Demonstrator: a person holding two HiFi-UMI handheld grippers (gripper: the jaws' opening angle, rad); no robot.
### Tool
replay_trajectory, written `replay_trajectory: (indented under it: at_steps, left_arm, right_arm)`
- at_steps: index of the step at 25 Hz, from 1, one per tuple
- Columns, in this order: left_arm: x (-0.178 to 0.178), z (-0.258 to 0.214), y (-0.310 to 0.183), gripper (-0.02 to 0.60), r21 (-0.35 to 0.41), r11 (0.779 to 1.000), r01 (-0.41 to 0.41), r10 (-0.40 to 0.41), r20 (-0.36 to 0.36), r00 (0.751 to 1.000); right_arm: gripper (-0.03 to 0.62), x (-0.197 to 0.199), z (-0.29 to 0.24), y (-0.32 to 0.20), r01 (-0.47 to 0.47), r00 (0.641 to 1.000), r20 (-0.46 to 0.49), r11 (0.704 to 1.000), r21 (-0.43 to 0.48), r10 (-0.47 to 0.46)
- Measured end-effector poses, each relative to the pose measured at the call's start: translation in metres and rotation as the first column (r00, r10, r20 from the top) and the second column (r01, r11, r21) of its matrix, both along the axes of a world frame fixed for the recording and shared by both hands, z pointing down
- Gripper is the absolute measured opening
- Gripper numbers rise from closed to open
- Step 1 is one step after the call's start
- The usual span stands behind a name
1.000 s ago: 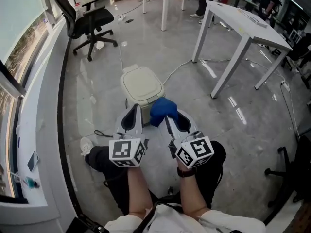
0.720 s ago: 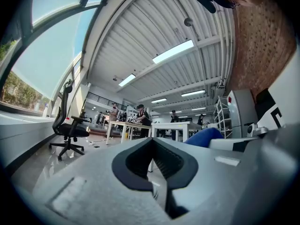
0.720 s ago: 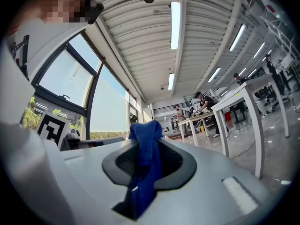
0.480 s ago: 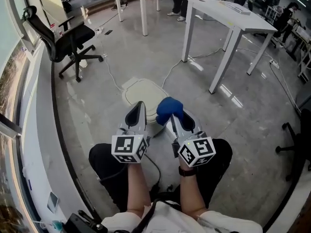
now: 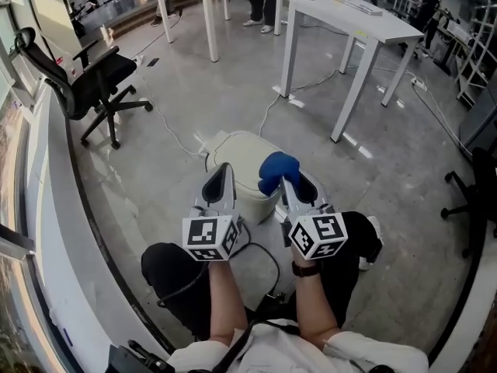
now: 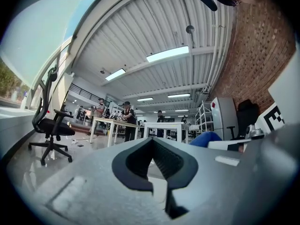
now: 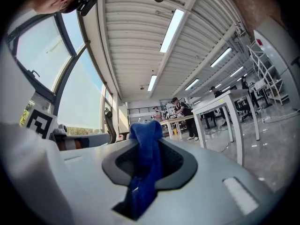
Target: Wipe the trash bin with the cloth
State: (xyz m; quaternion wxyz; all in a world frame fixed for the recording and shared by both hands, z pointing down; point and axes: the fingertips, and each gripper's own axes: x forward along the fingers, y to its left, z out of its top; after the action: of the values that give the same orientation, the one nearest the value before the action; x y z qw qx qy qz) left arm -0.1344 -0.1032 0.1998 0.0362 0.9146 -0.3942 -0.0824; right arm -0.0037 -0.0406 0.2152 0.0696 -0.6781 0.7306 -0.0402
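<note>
Two forearms reach out from the bottom edge over dark-trousered knees, each hand carrying a gripper topped by a marker cube. The left gripper (image 5: 220, 179) has its jaws pressed together with nothing between them. Just to its right, the right gripper (image 5: 288, 186) is clamped on a blue cloth (image 5: 277, 169), which bunches up in a rounded wad above the jaw tips and hangs down between the pads. Just beyond both tips, the cream trash bin (image 5: 239, 154) stands on the grey floor with its lid down. The cloth lies over the bin's near right part, though whether it touches cannot be told. A black cable (image 5: 264, 256) loops on the floor near the bin. Farther left stands a black office chair (image 5: 92, 80), and farther right a white table (image 5: 345, 18).
</note>
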Motion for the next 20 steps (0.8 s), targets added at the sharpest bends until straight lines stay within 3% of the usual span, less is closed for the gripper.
replay_trajectory:
  at_steps: [4,9,15,18,20]
  left_arm:
    - [-0.027,0.0,-0.01,-0.003,0.013,0.999,0.041,-0.041,-0.011,0.999]
    - [-0.067,0.008,-0.033,-0.003,0.055,0.994,0.094,-0.096,0.044,0.994]
    - [-0.105,0.034,-0.058,-0.003,0.056,0.986,0.157,-0.161,0.079,0.984]
    - [-0.117,0.048,-0.069,-0.003,0.036,0.983,0.182,-0.184,0.076,0.98]
    - [-0.126,0.059,-0.077,-0.003,0.037,0.979,0.199,-0.201,0.082,0.976]
  right_arm:
    - [0.061,-0.023,-0.002,-0.013,-0.016,0.999,-0.043,1.0,-0.025,0.015]
    - [0.061,-0.05,0.02,-0.041,-0.014,0.999,-0.053,0.996,-0.083,0.01]
    - [0.061,-0.095,0.062,-0.108,0.014,0.995,-0.092,0.988,-0.154,-0.028]
    - [0.061,-0.112,0.089,-0.148,-0.028,0.98,-0.2,0.979,-0.204,-0.014]
    - [0.061,-0.121,0.107,-0.176,-0.08,0.945,-0.328,0.969,-0.235,-0.001]
